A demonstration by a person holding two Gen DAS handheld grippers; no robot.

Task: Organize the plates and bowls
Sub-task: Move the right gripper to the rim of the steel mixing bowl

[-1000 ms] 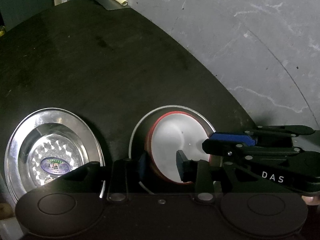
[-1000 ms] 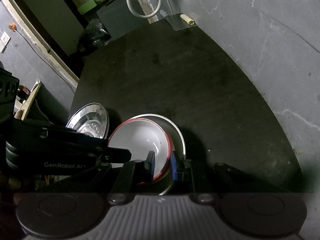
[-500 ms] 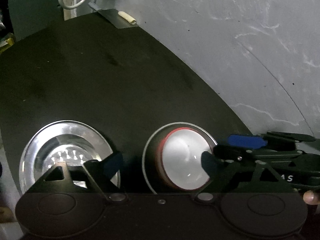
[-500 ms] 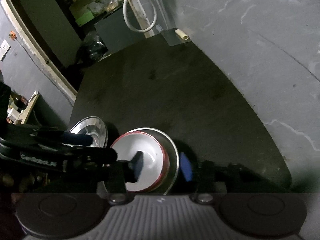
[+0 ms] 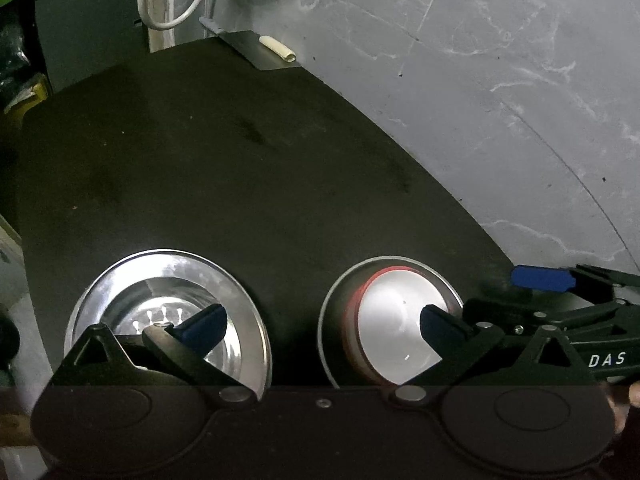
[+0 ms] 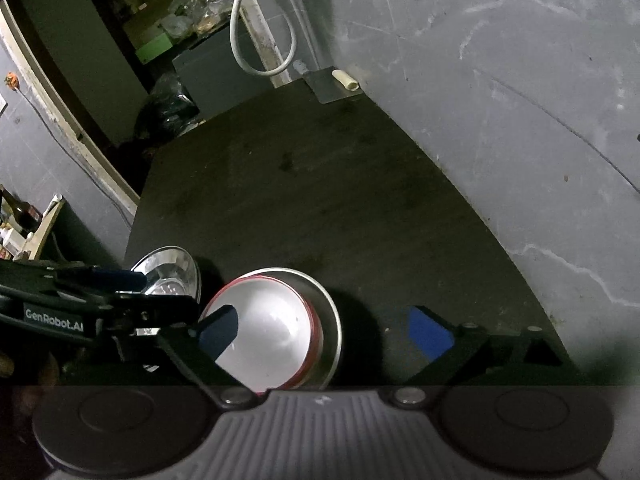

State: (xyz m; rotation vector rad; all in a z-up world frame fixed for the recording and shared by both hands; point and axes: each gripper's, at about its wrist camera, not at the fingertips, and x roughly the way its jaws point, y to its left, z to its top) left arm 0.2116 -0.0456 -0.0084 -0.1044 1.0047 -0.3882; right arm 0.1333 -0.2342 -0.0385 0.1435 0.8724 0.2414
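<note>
A white bowl with a red rim [image 5: 396,320] [image 6: 272,328] sits inside a steel plate [image 5: 332,312] [image 6: 334,320] on the black table. A second steel plate [image 5: 168,280] [image 6: 172,268] lies to its left, empty. My left gripper [image 5: 320,328] [image 6: 148,292] hovers over both, its jaws opening wide; one pad is over the empty plate, the other over the bowl, touching neither. My right gripper [image 6: 324,332] [image 5: 516,296] is also opening; the bowl's right side and the plate rim lie between its fingers, and no pad presses on them.
The black table [image 5: 240,160] runs far ahead of the dishes. A grey marbled wall [image 5: 500,80] borders it on the right. At the far corner lie a metal sheet with a cream tube [image 5: 278,49] and a white cable loop [image 5: 172,0]. Clutter stands beyond the left edge [image 6: 168,104].
Both grippers were shut on the bowl's rim, one from each side; both have let go and spread wide. The bowl stays in its plate. The left view has drawn back a little.
</note>
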